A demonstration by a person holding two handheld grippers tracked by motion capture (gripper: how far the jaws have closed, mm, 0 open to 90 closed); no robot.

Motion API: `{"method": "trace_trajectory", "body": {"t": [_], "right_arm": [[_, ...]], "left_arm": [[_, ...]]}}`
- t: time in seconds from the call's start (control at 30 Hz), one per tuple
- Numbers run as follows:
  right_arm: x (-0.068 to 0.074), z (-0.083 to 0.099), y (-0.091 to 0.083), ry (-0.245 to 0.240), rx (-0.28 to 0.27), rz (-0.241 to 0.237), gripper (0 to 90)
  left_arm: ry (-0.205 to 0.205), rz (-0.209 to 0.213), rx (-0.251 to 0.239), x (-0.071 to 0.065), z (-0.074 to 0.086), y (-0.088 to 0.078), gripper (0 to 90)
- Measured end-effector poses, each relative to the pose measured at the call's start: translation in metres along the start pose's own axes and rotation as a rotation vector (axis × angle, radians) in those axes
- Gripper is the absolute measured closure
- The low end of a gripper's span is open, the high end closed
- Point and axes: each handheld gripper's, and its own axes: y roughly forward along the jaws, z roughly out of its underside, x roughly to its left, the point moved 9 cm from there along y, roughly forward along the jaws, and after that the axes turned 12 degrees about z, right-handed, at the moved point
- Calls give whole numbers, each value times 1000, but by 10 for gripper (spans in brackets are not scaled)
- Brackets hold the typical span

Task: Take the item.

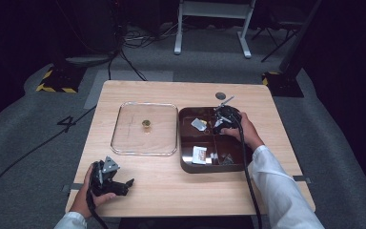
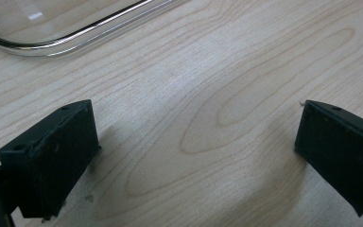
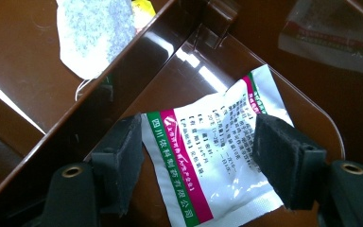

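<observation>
My right gripper [image 1: 220, 122] reaches into the far right compartment of a brown divided tray [image 1: 186, 165]. In the right gripper view its jaws [image 3: 198, 158] stand open on either side of a white sachet [image 3: 212, 137] with a green and magenta stripe and printed text, which lies flat on the compartment floor. My left gripper [image 1: 124, 184] rests on the wooden table near the front left edge, held in a hand. It is open [image 2: 194, 151] with bare wood between its fingers.
A clear tray [image 1: 144, 153] lies left of the brown one, with a small gold object [image 1: 146, 124] inside; its rim [image 2: 75, 35] lies beyond my left gripper. Other packets [image 1: 199, 155] sit in neighbouring compartments, among them a speckled white one [image 3: 94, 33] beyond the divider [image 3: 137, 56].
</observation>
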Motion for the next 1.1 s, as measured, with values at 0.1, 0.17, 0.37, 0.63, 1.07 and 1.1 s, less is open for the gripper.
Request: {"method": "trace_trajectory", "body": {"t": [0.1,0.17,0.37,0.63,1.07,1.1], "right_arm": [[0,0,0,6,1,-10,376],[0,0,0,7,2,-9,420],[1,-1,-3,-1,-12,-10,581],[1,-3,-7,-11,-72,30,894],[0,-5,-17,-14,-126,10,900],[0,-6,-20,-10,-136,6,900]], "left_arm": [[-1,0,-1,0,0,0,4],[0,0,-1,0,0,0,4],[0,0,0,0,0,0,4],[1,0,0,0,0,0,4],[0,1,2,0,0,0,4],[0,1,2,0,0,0,4]]}}
